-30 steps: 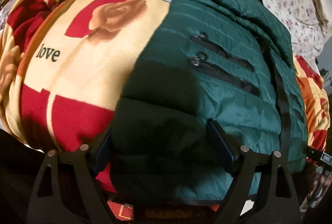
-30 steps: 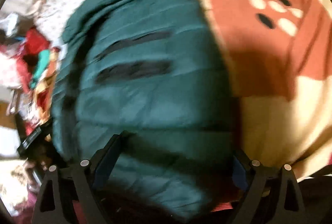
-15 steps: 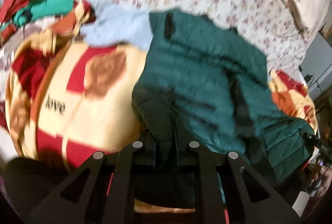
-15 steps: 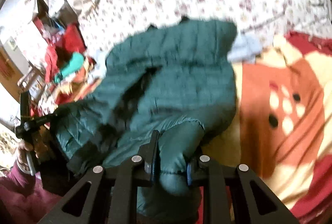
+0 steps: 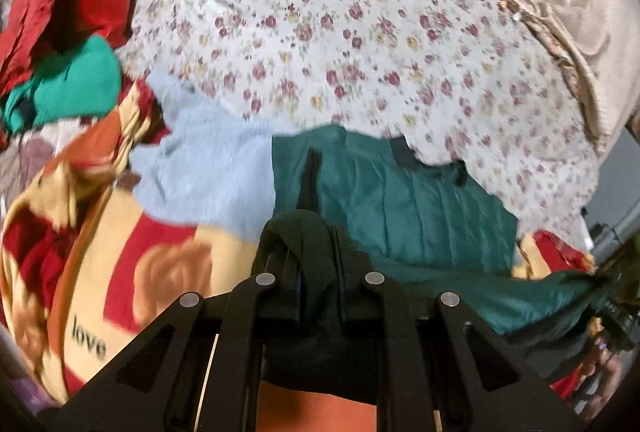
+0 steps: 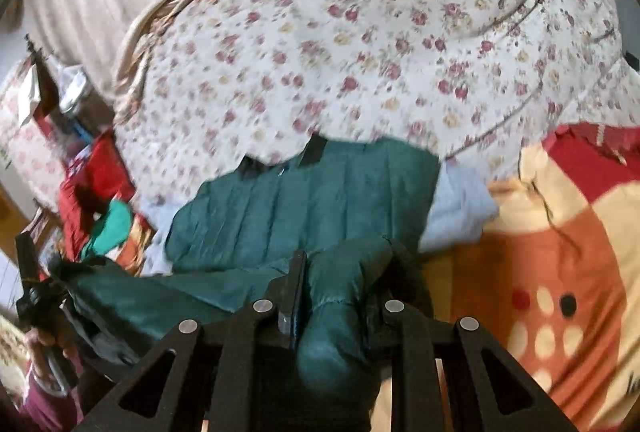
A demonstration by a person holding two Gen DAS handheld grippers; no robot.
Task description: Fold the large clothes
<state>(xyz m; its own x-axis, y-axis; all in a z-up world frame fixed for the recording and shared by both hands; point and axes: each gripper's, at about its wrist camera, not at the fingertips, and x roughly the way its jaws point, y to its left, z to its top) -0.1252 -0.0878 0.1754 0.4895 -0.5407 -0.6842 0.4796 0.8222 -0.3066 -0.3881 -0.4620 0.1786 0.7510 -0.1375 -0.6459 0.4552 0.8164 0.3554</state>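
We have the green puffer jacket (image 5: 420,200) by its near hem, one corner pinched in each tool. The left gripper (image 5: 318,252) is clamped tight on a dark bunched fold; the right gripper (image 6: 334,288) likewise, padding bulging between its fingers. The collar end lies at twelve o'clock on the floral quilt (image 5: 340,32), with the patterned blanket (image 5: 160,272) at nine. The jacket looks light, puffy and slick-shelled; thick seamed hem corners seem the safest hold.

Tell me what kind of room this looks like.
Probably a bedroom: a floral bedspread covers a bed, a blanket printed "love" lies over it, and loose clothes are piled alongside.
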